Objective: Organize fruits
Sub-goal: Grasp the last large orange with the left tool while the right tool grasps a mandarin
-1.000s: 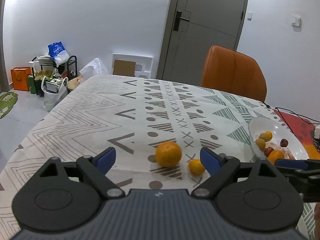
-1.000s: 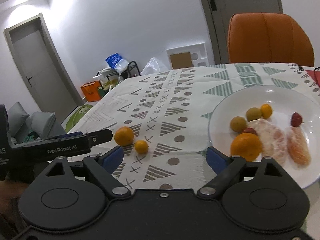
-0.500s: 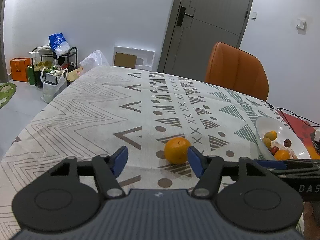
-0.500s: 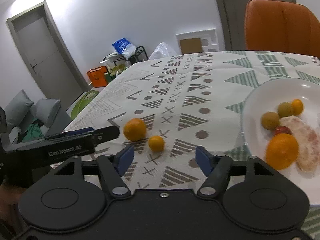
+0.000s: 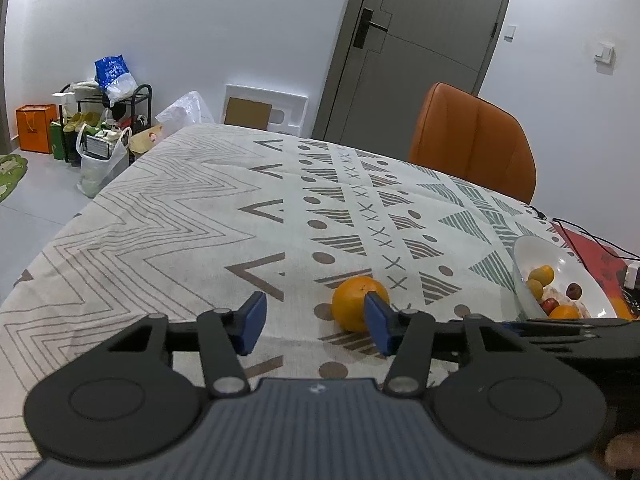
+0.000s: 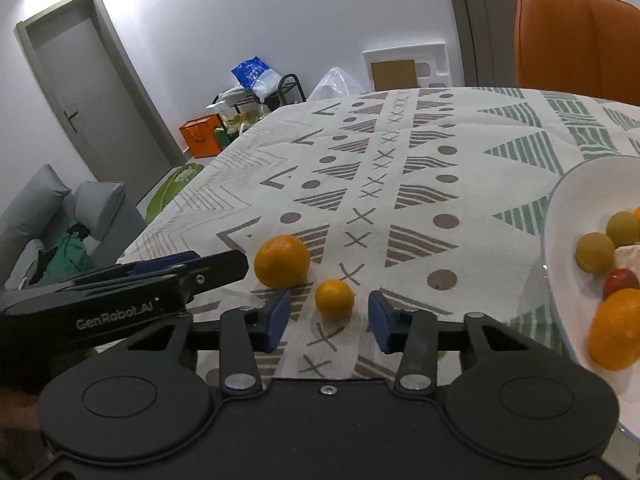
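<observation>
Left gripper (image 5: 312, 322) jaws parted, orange (image 5: 357, 307) behind right blue pad

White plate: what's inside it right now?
White plate holds two yellow-green fruits, a red fruit, an orange and something pale, mostly cropped.

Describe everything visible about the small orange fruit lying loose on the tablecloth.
The small orange fruit is round, smooth and glossy, evenly orange, seemingly unpeeled and whole. It rests on the patterned tablecloth, just right of the larger orange without clearly touching it, and well left of the white plate. The open right tongs frame it, blue pads either side, not gripping. It does not show in the left wrist view.
</observation>
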### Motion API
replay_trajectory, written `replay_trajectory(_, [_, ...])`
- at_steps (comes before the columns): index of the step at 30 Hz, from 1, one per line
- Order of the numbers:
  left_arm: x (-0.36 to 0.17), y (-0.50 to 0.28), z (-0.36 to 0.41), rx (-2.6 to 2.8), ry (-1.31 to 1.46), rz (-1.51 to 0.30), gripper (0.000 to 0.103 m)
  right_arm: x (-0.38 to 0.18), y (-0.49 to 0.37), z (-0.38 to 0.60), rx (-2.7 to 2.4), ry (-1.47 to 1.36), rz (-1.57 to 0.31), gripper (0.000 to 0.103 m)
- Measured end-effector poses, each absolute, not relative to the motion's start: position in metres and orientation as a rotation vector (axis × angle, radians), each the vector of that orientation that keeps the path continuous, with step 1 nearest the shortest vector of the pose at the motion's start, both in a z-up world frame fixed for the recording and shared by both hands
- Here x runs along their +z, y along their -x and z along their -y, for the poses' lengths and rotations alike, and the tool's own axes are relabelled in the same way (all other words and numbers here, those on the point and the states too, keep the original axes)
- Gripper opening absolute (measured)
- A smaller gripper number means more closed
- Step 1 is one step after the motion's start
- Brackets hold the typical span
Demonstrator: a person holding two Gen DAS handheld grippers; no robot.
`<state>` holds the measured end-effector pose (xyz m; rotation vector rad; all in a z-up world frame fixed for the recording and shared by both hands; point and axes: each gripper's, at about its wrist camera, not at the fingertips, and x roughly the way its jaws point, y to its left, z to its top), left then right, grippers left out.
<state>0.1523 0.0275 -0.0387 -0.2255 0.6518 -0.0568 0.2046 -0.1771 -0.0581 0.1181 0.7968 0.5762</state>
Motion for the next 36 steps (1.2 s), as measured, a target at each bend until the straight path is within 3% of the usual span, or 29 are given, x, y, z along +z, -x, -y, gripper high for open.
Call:
replay_trajectory(2, [-0.039, -0.154, -0.027, -0.064, 0.228, -0.655, 0.052, -0.060, -0.207, 0.175, 0.578, -0.108, -0.803, 0.019])
replay_trajectory(3, [-0.039, -0.155, -0.027, -0.067, 0.226, -0.656, 0.052, -0.060, -0.208, 0.174, 0.578, -0.109, -0.807, 0.019])
replay_trajectory(20, [-0.046, -0.176, -0.007, -0.111, 0.232, -0.688, 0.052, -0.047, -0.203, 0.200, 0.545, -0.124, -0.773, 0.017])
replay_trajectory(22, [-0.050, -0.178, -0.004, -0.113, 0.235, -0.701, 0.049, -0.045, -0.203, 0.203, 0.542, -0.126, -0.770, 0.017])
replay_trajectory(24, [-0.052, -0.179, -0.002, -0.116, 0.235, -0.712, 0.036, -0.044, -0.201, 0.207, 0.536, -0.128, -0.765, 0.017])
replay_trajectory(36, [-0.034, -0.169, 0.012, -0.140, 0.216, -0.661, 0.036, -0.032, -0.195, 0.230, 0.503, -0.152, -0.722, 0.017])
